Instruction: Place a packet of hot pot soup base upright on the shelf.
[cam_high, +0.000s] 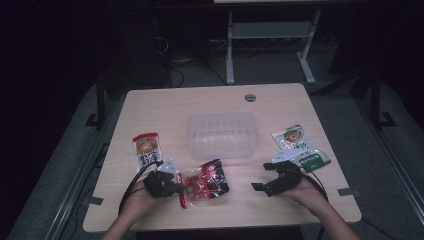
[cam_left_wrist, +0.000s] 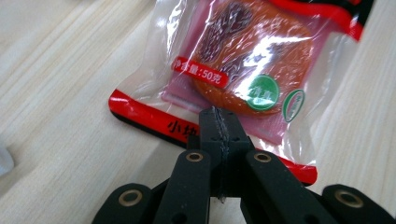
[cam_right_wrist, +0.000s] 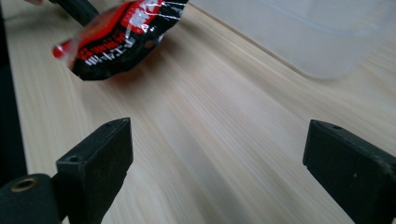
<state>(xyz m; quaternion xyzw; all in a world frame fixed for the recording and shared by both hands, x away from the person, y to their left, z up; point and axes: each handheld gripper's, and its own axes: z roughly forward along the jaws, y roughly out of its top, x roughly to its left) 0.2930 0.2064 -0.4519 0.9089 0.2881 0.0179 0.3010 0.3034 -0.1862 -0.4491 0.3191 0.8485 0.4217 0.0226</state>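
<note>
Progress looks early: the clear plastic tub (cam_high: 221, 135) at the middle of the table (cam_high: 165, 102) holds nothing yet. The left gripper (cam_high: 181, 188) has its jaws pinched together on the sealed edge of the red snack packet (cam_high: 206, 182), which sits near the front edge, left of centre, apparently lifted a little at the gripped end. The right gripper (cam_high: 262, 176) waits with jaws spread wide and nothing between them. Left to do, by my reading: carry this packet to the tub, then the orange packet (cam_high: 147, 149) at left and the green packet (cam_high: 300, 146) at right.
</note>
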